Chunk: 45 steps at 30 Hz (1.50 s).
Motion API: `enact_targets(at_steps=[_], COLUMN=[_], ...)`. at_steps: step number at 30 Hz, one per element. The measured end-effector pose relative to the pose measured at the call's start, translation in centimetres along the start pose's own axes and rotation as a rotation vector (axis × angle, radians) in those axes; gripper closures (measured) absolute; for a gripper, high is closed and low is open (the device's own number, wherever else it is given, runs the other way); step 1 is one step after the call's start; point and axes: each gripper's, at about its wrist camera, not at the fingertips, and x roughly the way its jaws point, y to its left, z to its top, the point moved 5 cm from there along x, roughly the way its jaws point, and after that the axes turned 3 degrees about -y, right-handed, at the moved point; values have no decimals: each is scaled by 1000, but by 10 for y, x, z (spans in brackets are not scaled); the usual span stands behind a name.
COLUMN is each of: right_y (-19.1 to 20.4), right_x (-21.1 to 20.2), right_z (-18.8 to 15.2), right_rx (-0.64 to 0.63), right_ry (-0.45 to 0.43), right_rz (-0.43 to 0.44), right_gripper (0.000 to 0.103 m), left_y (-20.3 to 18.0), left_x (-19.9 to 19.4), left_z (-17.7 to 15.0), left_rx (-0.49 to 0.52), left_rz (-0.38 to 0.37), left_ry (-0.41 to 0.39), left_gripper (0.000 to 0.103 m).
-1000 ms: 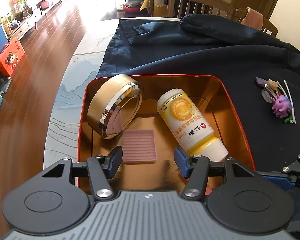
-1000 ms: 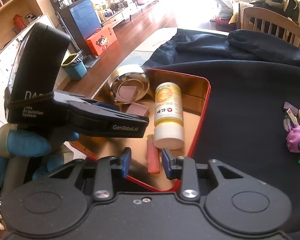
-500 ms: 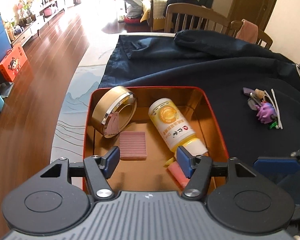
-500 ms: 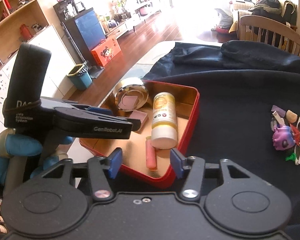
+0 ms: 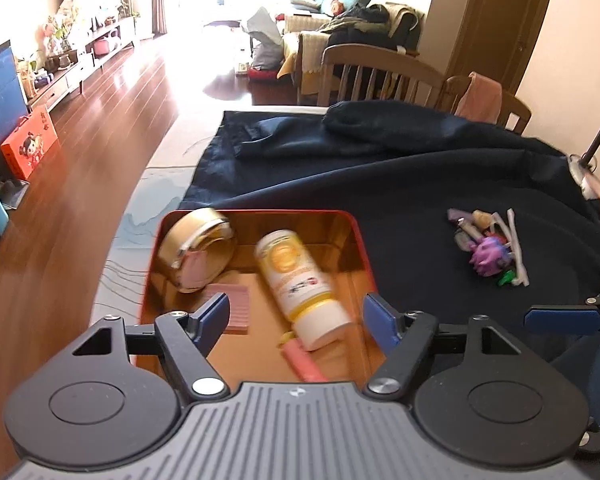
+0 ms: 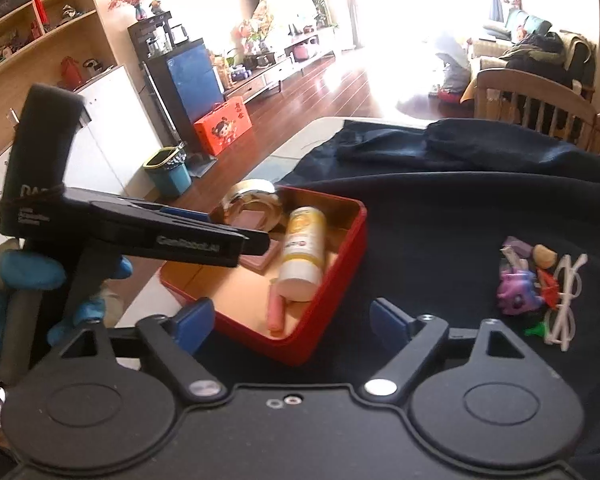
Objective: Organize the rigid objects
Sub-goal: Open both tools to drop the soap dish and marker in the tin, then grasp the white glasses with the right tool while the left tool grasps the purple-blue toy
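Toys and small bits (image 5: 490, 246) lie in a heap on our dark blue cloth (image 5: 400, 184), at about two o'clock from the red tin (image 5: 360, 240). Inside the tin we see a gold round box (image 5: 196, 250) at ten o'clock, a yellow bottle (image 5: 296, 284) lying on its side in the middle, a pink ridged pad (image 5: 238, 310) and a pink stick (image 6: 276, 312) near the bottle's white cap. Our left gripper (image 5: 296, 318) hangs above the tin, its jaws opening with nothing pinched. Our right gripper (image 6: 292, 322) is opening too, above the tin's near corner, gripping nothing. A blue-gloved hand (image 6: 16, 280) holds the left tool.
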Motion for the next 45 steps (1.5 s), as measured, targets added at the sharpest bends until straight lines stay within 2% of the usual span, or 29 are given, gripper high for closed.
enact_targets(at_steps=[2, 7, 14, 24, 30, 36, 45], right_y=[-11, -43, -101, -168, -204, -237, -257], right_x=[-6, -22, -41, -50, -45, -34, -6], right_z=[-2, -10, -20, -35, -33, -26, -14], right_rx=[4, 24, 70, 78, 105, 172, 211], right_ry=[-9, -29, -35, -4, 13, 27, 48], right_rz=[-16, -52, -117, -188, -204, -226, -241], right_gripper=[10, 3, 2, 3, 7, 11, 18], left_y=[-7, -27, -61, -124, -160, -181, -204], left_x=[0, 0, 13, 37, 53, 77, 108], left_z=[1, 2, 3, 7, 10, 7, 5], left_rx=[-6, -21, -32, -12, 30, 34, 21], left_rz=[1, 41, 48, 12, 6, 5, -15], left_ry=[-6, -35, -29, -24, -29, -1, 32], left_gripper=[24, 22, 22, 22, 22, 22, 22])
